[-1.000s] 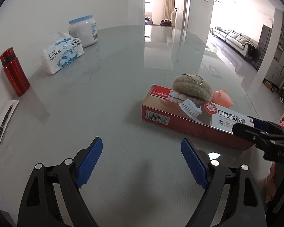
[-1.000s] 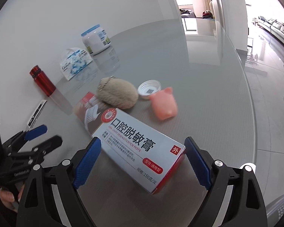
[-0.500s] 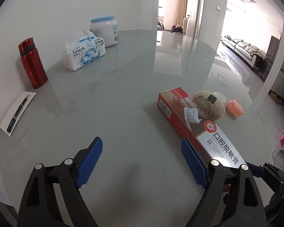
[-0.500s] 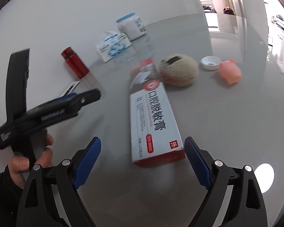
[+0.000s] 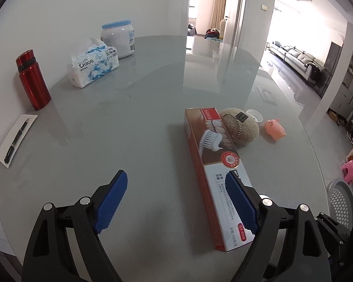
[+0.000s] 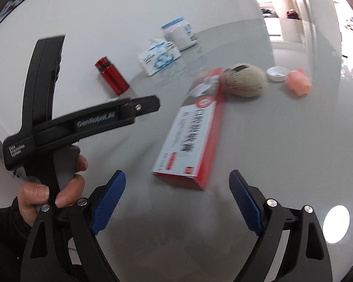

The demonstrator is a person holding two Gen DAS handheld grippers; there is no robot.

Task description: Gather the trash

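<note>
**Nothing collected yet: both grippers empty over the table**

**Left wrist view.** The left gripper (image 5: 174,202) hangs with its jaws spread wide and nothing between them. The toothpaste box (image 5: 214,164), the likeliest piece of trash here, lies flat on the grey table (image 5: 134,127), running from about 12 o'clock down to 4 o'clock of the gripper; its near end passes behind the right-hand blue pad. A woolly pouch (image 5: 242,127) touches the box's far end, with a white cap (image 5: 255,115) and a pink pig toy (image 5: 274,129) just beyond it at 1 o'clock. At 10 to 11 o'clock stand a red bottle (image 5: 33,80), a tissue pack (image 5: 94,64) and a white jar (image 5: 117,38); a pen on a notepad (image 5: 16,138) sits at 9 o'clock. Only this view shows a mesh bin (image 5: 341,202) beyond the table edge at 3 o'clock, the probable destination.

**Right wrist view.** The right gripper (image 6: 176,202) is likewise spread and empty, with the box's near end at 12 o'clock, just ahead of the pads. This blurred view alone shows the person's left hand (image 6: 51,183) clasping the other tool's handle at 9 o'clock.

By my reading, every step is left: grasp, carry, drop.
</note>
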